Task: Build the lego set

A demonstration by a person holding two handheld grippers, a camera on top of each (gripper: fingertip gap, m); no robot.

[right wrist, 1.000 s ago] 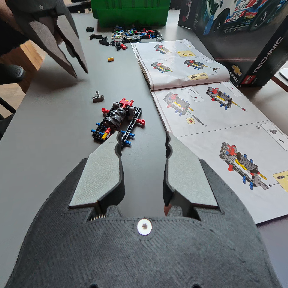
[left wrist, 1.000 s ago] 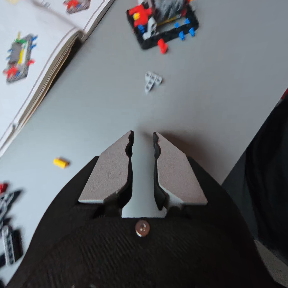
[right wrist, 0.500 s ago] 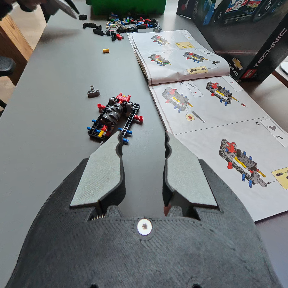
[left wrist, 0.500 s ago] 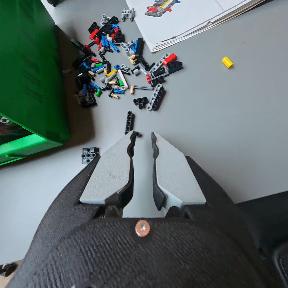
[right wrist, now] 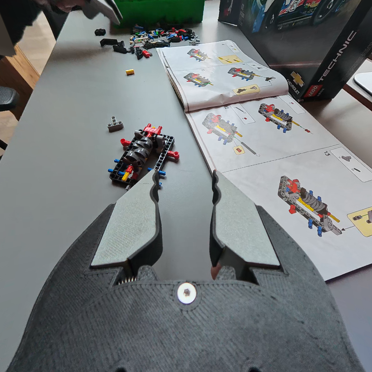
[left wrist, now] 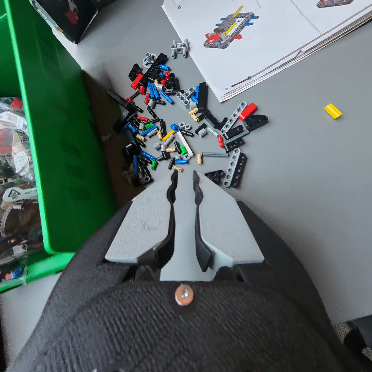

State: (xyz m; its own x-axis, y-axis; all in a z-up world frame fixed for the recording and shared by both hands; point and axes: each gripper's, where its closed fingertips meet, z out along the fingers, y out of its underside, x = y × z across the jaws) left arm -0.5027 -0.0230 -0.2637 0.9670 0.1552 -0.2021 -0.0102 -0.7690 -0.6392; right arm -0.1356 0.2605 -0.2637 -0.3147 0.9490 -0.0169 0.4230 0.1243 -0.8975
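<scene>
My left gripper hangs just above the near edge of a pile of loose lego pieces, jaws a narrow gap apart and empty. A small tan pin lies just in front of its tips. My right gripper is open and empty, low over the table, with its left fingertip in front of the near corner of the partly built black frame with grey cylinders. A grey T-shaped piece lies left of the frame. The left gripper shows at the far top left of the right wrist view.
A green bin holding bagged parts stands left of the pile. The open instruction booklet lies right of the frame, with the set's dark box behind it. A yellow piece lies alone right of the pile. The table edge runs along the left. Some 45 centimeters of space lies between my two pairs of fingers. From my right tips it is roughly 15 centimeters to the grey T-shaped piece; from my left, 35 centimeters.
My left gripper has swung away from the frame to the pile by the green bin and moved closer over it. My right gripper has stayed open near the frame.
</scene>
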